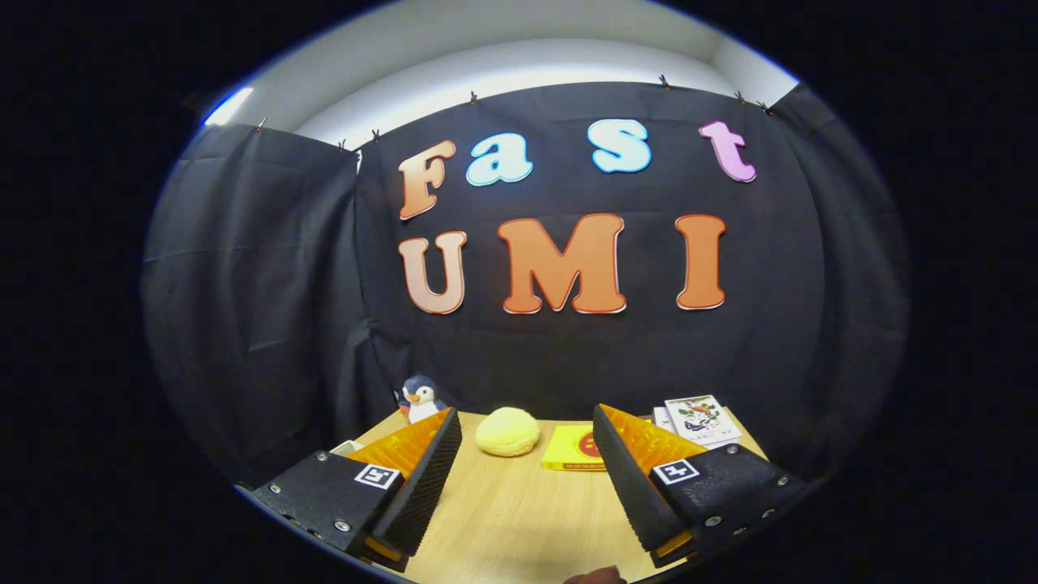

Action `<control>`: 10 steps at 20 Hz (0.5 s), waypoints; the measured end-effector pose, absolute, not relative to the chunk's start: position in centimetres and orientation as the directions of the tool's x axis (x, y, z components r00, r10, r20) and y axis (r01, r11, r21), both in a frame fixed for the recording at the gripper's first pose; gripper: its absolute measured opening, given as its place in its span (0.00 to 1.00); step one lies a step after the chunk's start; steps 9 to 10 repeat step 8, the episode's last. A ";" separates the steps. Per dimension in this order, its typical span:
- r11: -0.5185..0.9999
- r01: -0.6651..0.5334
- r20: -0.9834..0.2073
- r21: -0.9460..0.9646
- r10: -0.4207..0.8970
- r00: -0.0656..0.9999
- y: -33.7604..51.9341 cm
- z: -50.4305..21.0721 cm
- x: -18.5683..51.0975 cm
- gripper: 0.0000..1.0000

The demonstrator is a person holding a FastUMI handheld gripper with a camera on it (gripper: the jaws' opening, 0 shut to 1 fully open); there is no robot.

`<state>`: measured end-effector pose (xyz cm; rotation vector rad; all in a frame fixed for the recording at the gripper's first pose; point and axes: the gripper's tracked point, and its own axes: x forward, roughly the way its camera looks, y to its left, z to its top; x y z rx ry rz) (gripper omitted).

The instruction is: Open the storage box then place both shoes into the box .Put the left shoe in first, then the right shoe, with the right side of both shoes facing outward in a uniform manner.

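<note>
The two-finger gripper [527, 462], with black ribbed pads and orange backs, stands spread wide and grasps nothing. Bare light wooden tabletop [511, 519] lies between and just ahead of the fingers. Beyond them, near the table's far edge against the black cloth wall, sit a penguin plush toy [420, 399], a pale yellow bun-shaped lump [507, 431], a flat yellow box [572, 448] and stacked illustrated booklets [699, 419]. Where the storage box and shoes are cannot be told.

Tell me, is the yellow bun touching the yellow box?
Apart. The gripper view shows bare table between bun and box, both beyond the open hand-held gripper.
</note>
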<state>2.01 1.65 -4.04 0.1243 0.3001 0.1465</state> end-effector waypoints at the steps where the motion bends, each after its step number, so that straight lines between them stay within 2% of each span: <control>1: 0.983 -0.118 -0.270 0.139 0.152 0.951 0.9 -3.7 1.8 0.97; 8: 0.991 -0.099 -0.145 0.086 0.110 0.983 -1.4 -0.5 1.7 0.97; 10: 0.991 -0.099 -0.145 0.086 0.110 0.983 -1.4 -0.5 1.7 0.97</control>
